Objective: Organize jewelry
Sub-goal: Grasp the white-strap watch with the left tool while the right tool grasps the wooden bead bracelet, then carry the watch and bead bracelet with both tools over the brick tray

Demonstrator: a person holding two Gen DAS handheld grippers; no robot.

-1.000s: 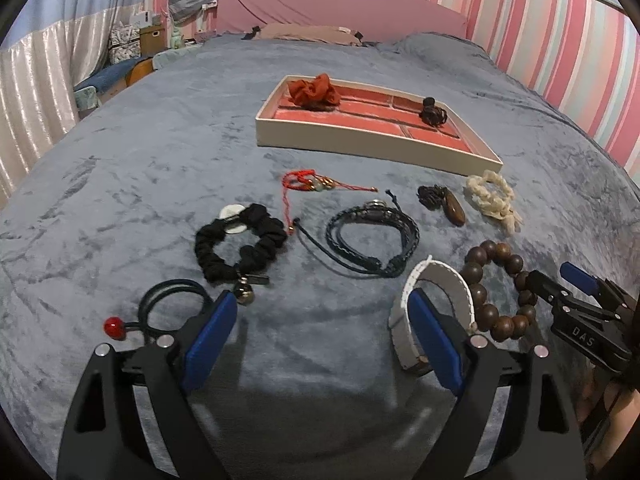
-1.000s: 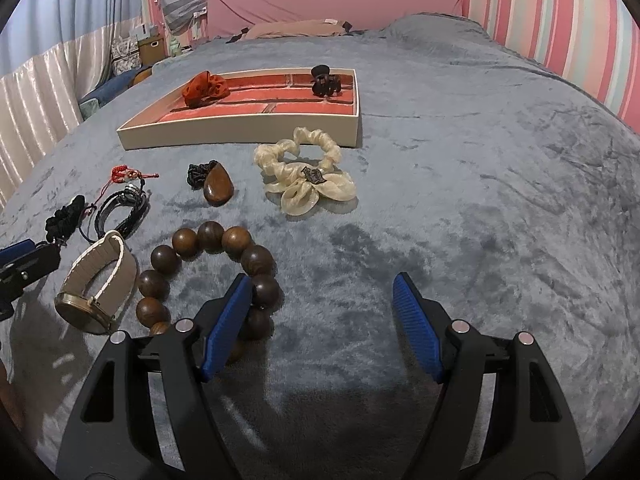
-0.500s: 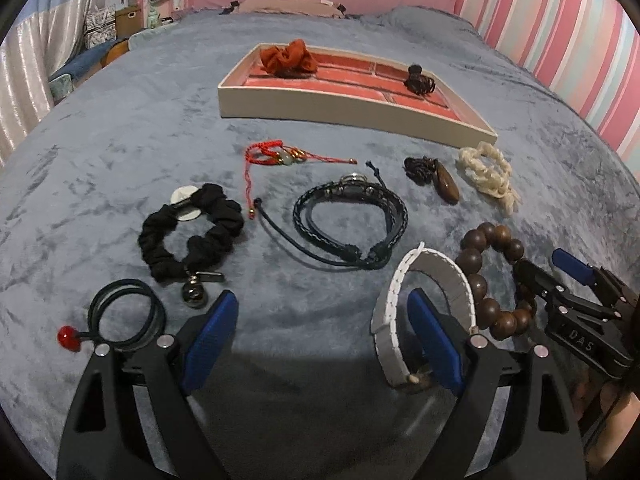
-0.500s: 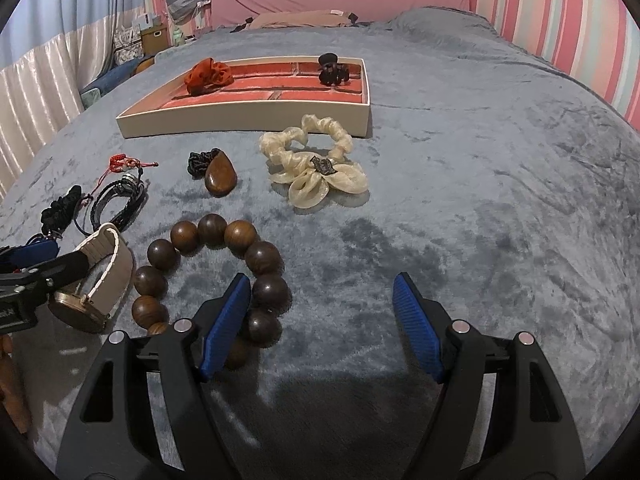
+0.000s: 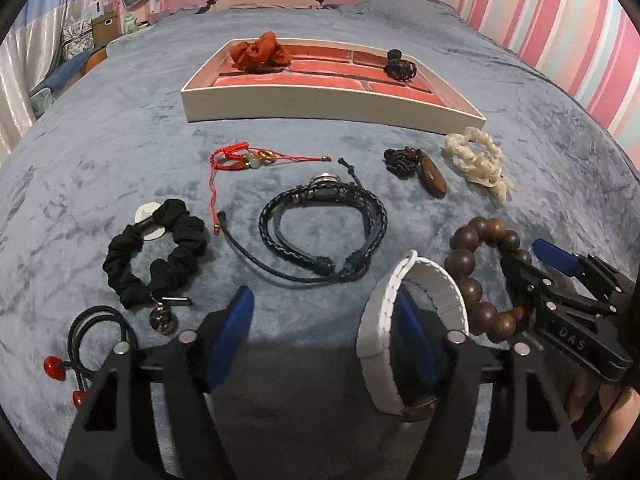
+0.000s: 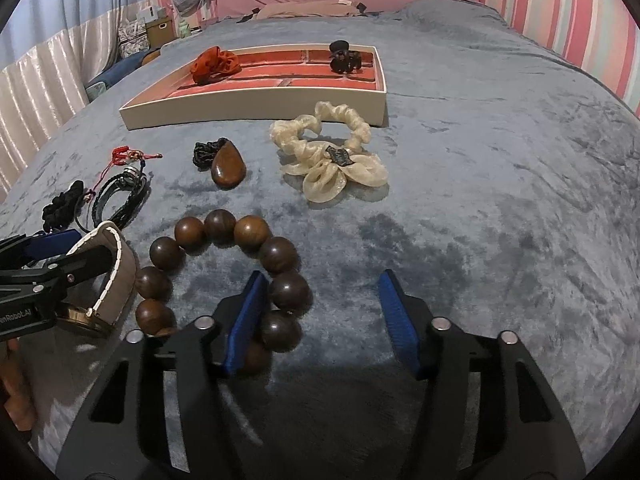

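Note:
Jewelry lies on a grey-blue bed cover. My left gripper [image 5: 324, 316] is open; its right finger reaches inside the loop of a white-strap watch [image 5: 384, 340], which also shows in the right wrist view [image 6: 114, 276]. My right gripper [image 6: 320, 316] is open; its left finger sits inside a brown wooden bead bracelet [image 6: 224, 268], which also shows in the left wrist view [image 5: 476, 276]. A cream tray with red compartments [image 5: 332, 104] holds a red scrunchie [image 5: 260, 52] and a dark hair claw [image 5: 400, 66].
In front of the tray lie a red cord bracelet [image 5: 244, 158], a black braided bracelet [image 5: 324, 228], a black scrunchie [image 5: 156, 252], a black hair tie with red beads [image 5: 88, 340], a brown pendant [image 5: 428, 172] and a cream scrunchie [image 6: 332, 152]. Striped wall at right.
Both grippers have moved forward and lower toward the bed. The left one's right finger has slid into the watch loop. The right one's left finger has entered the bead bracelet.

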